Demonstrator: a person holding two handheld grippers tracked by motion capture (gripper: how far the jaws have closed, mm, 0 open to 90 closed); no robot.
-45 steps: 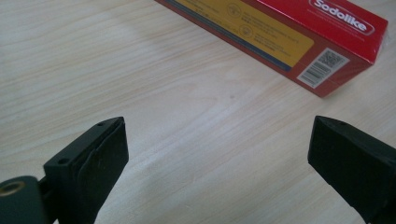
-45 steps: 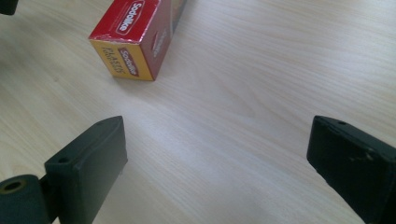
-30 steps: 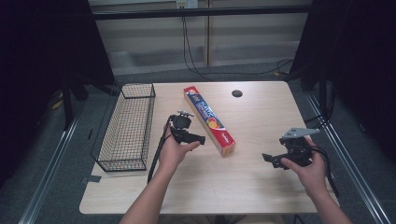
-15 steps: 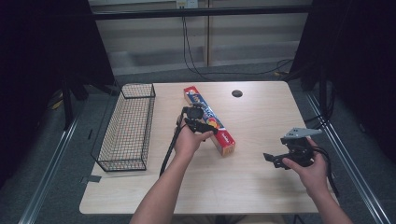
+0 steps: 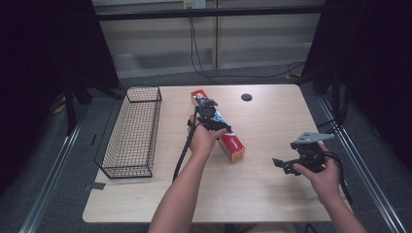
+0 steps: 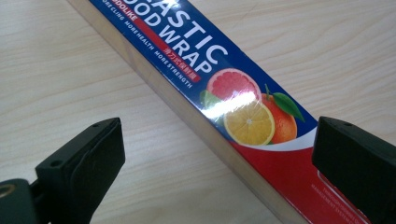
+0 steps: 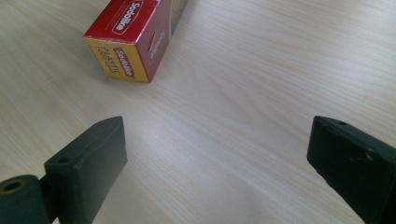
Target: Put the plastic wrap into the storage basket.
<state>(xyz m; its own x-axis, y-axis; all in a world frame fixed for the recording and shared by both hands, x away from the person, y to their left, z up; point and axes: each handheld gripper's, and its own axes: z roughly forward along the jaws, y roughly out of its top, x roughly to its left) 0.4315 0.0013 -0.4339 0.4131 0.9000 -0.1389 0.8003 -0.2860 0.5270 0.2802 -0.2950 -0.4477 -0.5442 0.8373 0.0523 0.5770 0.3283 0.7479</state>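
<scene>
Reaching far across the table [image 5: 262,189], the left gripper [image 6: 212,154] hovers spread wide over the wrap box [image 5: 217,125] lying mid-table; to the right, the right gripper [image 5: 284,166] rests low, jaws apart, holding nothing.

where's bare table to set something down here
Free: the wide near strip of the table between the forearms, and the far right corner past the small dark disc. Crowded: the middle, where the left gripper hovers over the plastic wrap box, beside the wire basket.
</scene>
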